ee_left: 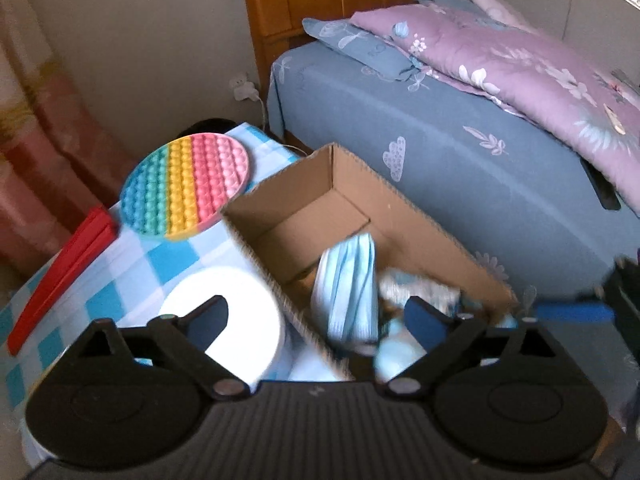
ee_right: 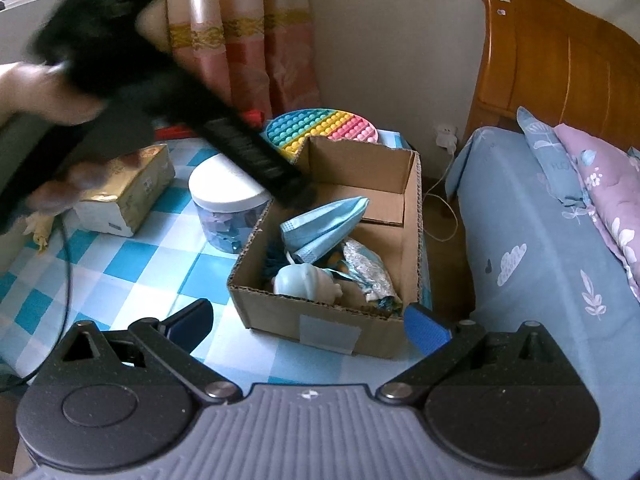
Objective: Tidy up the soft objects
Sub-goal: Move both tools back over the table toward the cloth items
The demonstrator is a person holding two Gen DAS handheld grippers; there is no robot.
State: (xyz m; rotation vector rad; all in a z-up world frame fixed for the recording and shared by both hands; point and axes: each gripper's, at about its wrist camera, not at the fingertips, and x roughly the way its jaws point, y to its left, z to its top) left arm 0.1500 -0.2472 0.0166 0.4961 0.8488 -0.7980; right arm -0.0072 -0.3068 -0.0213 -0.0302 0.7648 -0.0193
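Note:
An open cardboard box (ee_right: pixel 394 184) (ee_left: pixel 420 224) stands on the blue-checked table. In it lie a light blue face mask (ee_right: pixel 324 224) (ee_left: pixel 348 288), a pale blue soft toy (ee_right: pixel 304 282) and glittery fabric (ee_right: pixel 370 270). My left gripper (ee_left: pixel 320 320) is open over the box's near left wall, with nothing between its fingers; in the right wrist view it shows as a dark blurred shape (ee_right: pixel 256 156) above the box. My right gripper (ee_right: pixel 308 320) is open and empty, in front of the box. A round rainbow pop-it mat (ee_left: pixel 186 184) (ee_right: pixel 324 130) lies behind the box.
A white-lidded jar (ee_right: pixel 228 200) (ee_left: pixel 228 312) stands left of the box. A tissue pack (ee_right: pixel 128 188) lies further left. A red flat object (ee_left: pixel 60 272) sits at the table's left edge. A bed (ee_right: pixel 540 240) with blue sheet and purple quilt is on the right.

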